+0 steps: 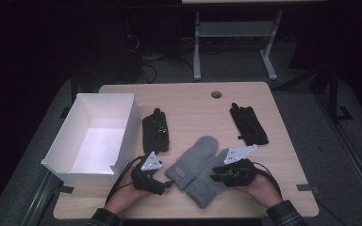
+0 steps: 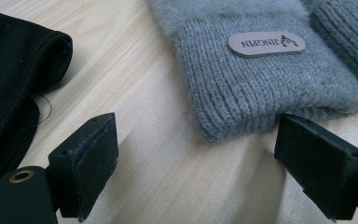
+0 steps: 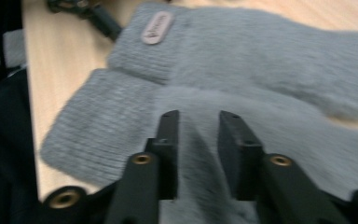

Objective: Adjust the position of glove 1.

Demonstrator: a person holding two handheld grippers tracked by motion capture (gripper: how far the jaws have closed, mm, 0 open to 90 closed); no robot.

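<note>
Dark floor and the legs of another stand lie behind your light wooden desk (image 1: 193, 101), which has a small round hole near its far edge. On the desk, a white open box (image 1: 94, 136) stands at the left side, and two black gloves lie apart: one black glove (image 1: 155, 131) just beside the box, the other black glove (image 1: 248, 125) toward the right side. Between your hands lie two grey mittens, side by side and touching; the upper grey mitten (image 1: 192, 160) carries a small label (image 2: 266, 44) on its ribbed cuff, and the lower grey mitten (image 1: 207, 186) lies nearer to you. Your left gripper (image 1: 162, 187) rests low on the desk, just before the labelled cuff; in the left gripper view its fingers (image 2: 91, 163) stand wide apart, with bare wood between them and the cuff close ahead but not touched. Your right gripper (image 1: 217, 176) is at the right edge of the lower grey mitten. In the right gripper view its fingers (image 3: 169, 149) stand narrow, with a small gap, directly over the fluffy fabric of this mitten; they do not press on it. This view is a little blurred.
</note>
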